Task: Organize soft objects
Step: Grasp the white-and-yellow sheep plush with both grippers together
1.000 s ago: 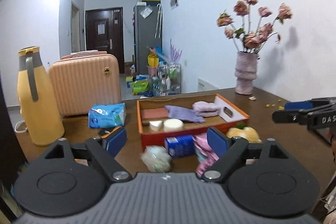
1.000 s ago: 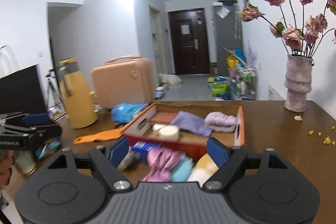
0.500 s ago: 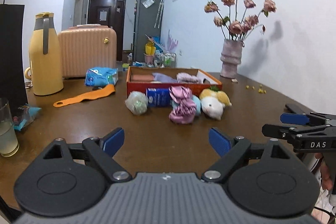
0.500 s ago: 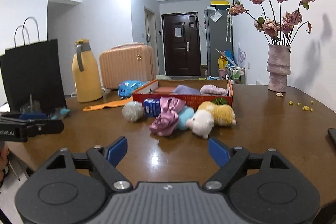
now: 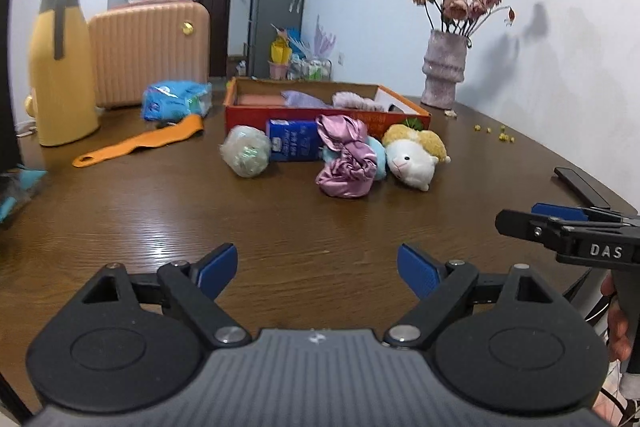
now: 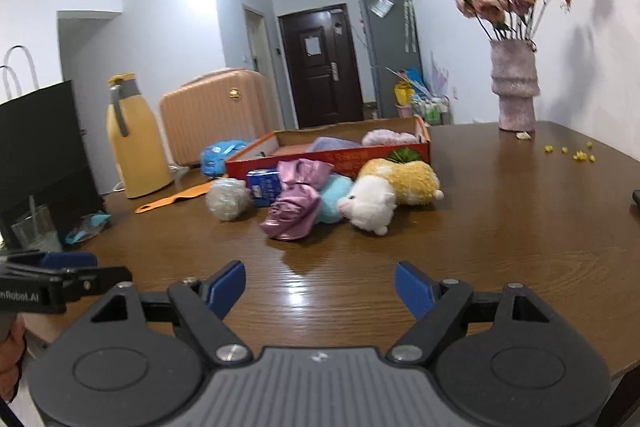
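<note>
A pink satin scrunchie (image 5: 346, 155) (image 6: 295, 205), a light blue plush (image 6: 334, 197), a white and yellow sheep plush (image 5: 416, 155) (image 6: 390, 193), a mesh ball (image 5: 245, 154) (image 6: 227, 199) and a blue tissue pack (image 5: 294, 145) (image 6: 264, 185) lie in front of an orange box (image 5: 280, 117) (image 6: 340, 157) that holds folded purple cloths. My left gripper (image 5: 316, 269) is open and empty over the near table. My right gripper (image 6: 320, 287) is open and empty, also well short of the pile.
A yellow jug (image 5: 60, 63), a peach case (image 5: 150, 47), a blue wipes pack (image 5: 176, 99) and an orange shoehorn (image 5: 140, 143) stand at the left. A vase of roses (image 5: 444, 67) is at the back right. A black bag (image 6: 44, 155) and a glass (image 6: 36, 231) are at the left edge.
Both grippers have pulled back from just over the pile to the near side of the table. The objects lie where they were.
</note>
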Motion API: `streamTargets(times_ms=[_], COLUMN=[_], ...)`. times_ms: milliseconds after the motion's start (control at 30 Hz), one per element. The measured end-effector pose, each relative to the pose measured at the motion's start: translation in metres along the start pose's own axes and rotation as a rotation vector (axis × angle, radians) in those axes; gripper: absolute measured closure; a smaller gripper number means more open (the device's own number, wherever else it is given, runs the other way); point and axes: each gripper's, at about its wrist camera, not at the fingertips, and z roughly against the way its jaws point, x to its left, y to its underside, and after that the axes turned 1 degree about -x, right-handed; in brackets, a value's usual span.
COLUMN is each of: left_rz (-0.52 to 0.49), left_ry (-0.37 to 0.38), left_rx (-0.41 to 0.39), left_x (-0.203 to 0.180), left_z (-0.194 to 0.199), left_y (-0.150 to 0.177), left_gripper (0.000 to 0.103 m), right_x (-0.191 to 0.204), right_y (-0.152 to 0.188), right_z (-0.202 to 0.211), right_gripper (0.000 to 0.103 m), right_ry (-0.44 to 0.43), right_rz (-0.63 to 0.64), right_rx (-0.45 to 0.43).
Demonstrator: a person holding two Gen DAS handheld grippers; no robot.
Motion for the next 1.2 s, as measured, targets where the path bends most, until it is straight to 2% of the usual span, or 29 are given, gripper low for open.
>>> streamTargets(times_ms=[100,167,200,333,433,533,633,667,733,767,800,900,1000,1100,1200], left_rz=[-0.018,-0.026,-0.03,-0.013,0.061,0.115,0.15,0.157,0.171,0.185,0.197,0.192,0.2,0.194,0.2], left_ry=[0.036,0.029,0.039,0.122,0.166,0.165,0.162,0.153,0.149,0.157,0.16,0.17,0.216,0.253,0.239], left_rx=[0.014,0.032,0.038,0.061,0.099,0.154,0.171,0.169,0.178,0.181,0.182,0.188,0.218,0.244,0.208], left_x=[-0.011,-0.023,-0.03,-0.056,-0.072,-0.081,-0.083,-0.083,-0.082,-0.081,-0.079,-0.078,-0.074,-0.072,-0.059], left_z=[-0.026,-0.047,-0.058,-0.103,-0.146,-0.188,-0.212,-0.217,-0.227,-0.229,-0.229,-0.221,-0.201,-0.175,-0.141], left_y=[-0.011,-0.02,-0.025,-0.046,-0.06,-0.067,-0.073,-0.074,-0.076,-0.076,-0.076,-0.074,-0.068,-0.056,-0.047], left_gripper=[0.016,0.026,0.027,0.03,0.03,0.032,0.035,0.039,0.048,0.049,0.05,0.051,0.051,0.051,0.05], right_x=[-0.015,-0.028,-0.034,-0.067,-0.09,-0.109,-0.125,-0.129,-0.136,-0.141,-0.145,-0.152,-0.153,-0.144,-0.129], right_y=[-0.007,-0.013,-0.018,-0.042,-0.062,-0.084,-0.104,-0.107,-0.11,-0.109,-0.108,-0.1,-0.088,-0.069,-0.048], right_z=[-0.015,-0.025,-0.031,-0.061,-0.093,-0.133,-0.178,-0.191,-0.213,-0.223,-0.229,-0.221,-0.197,-0.161,-0.117], right_gripper=[0.025,0.025,0.025,0.025,0.025,0.025,0.026,0.028,0.041,0.049,0.051,0.062,0.065,0.067,0.072], right_ry=[0.034,0.055,0.066,0.085,0.054,0.001,-0.043,-0.055,-0.064,-0.061,-0.076,-0.104,-0.114,-0.111,-0.133], right_rz=[-0.016,-0.02,-0.024,-0.05,-0.083,-0.125,-0.16,-0.176,-0.202,-0.229,-0.256,-0.3,-0.332,-0.348,-0.362], right_rx=[0.004,0.001,-0.001,0.003,0.004,0.019,0.058,0.075,0.133,0.166,0.181,0.168,0.165,0.152,0.149])
